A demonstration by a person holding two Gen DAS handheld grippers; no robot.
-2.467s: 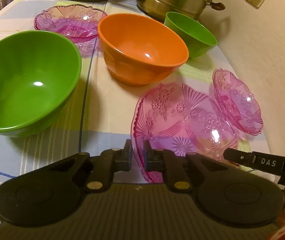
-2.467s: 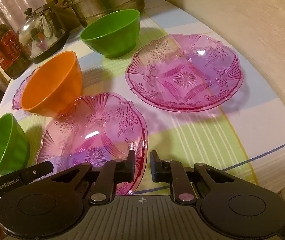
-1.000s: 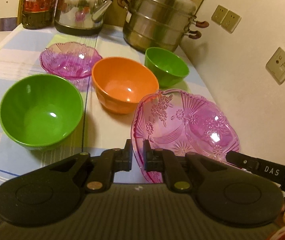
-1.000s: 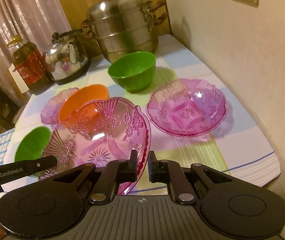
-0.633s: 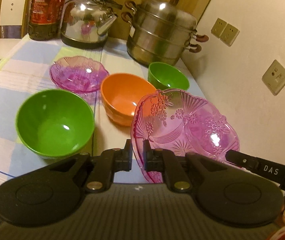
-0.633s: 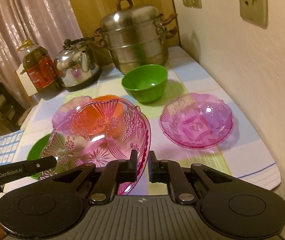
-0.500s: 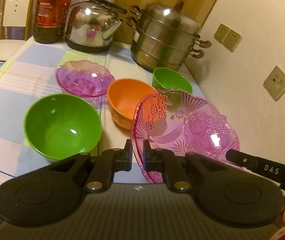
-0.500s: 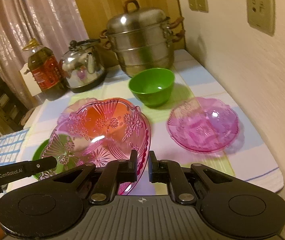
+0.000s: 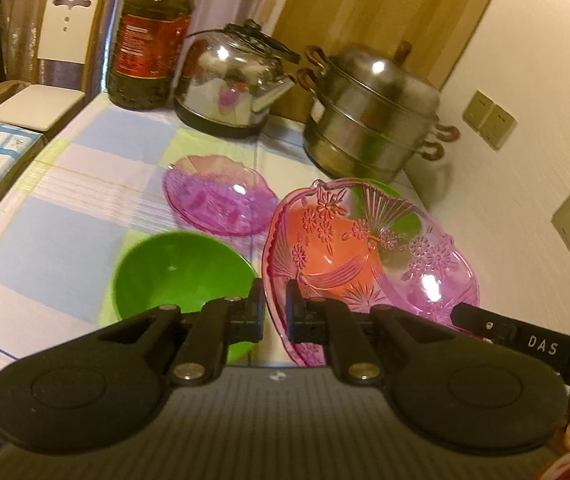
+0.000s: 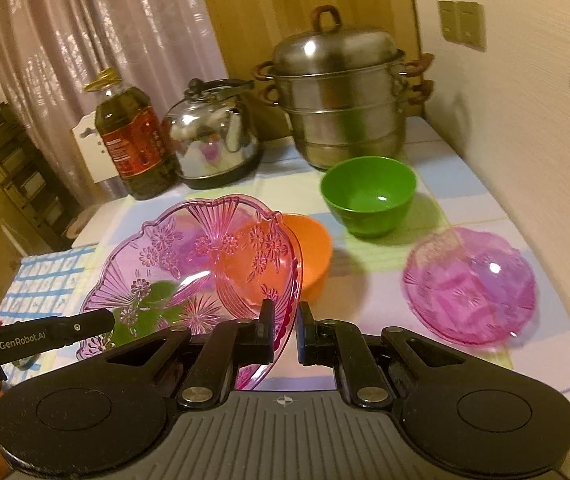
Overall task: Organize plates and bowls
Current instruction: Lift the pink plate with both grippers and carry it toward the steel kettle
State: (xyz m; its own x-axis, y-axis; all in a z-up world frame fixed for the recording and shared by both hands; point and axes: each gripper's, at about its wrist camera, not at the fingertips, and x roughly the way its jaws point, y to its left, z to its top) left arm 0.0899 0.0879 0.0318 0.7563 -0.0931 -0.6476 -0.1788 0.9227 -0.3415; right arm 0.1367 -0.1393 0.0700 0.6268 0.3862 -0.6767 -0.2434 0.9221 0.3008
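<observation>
You are holding one pink glass plate (image 9: 369,248) up, your left gripper (image 9: 275,314) and right gripper (image 10: 285,330) both pinching its rim. The left gripper is showing "GenRobot.AI"; the right is showing "DAS".

Orange bowl (image 9: 325,248): seen only through the lifted pink plate (image 9: 369,248) in the left wrist view; its rim cannot be traced.
Small green bowl (image 9: 405,216): mostly masked by the same plate.
Large green bowl (image 10: 145,312): a smear of green behind the plate in the right wrist view.
Oil bottle (image 9: 149,40): cap cut off by the top edge; label print too blurred to read.
Far pink plate (image 10: 469,284): pattern lost to blur.
</observation>
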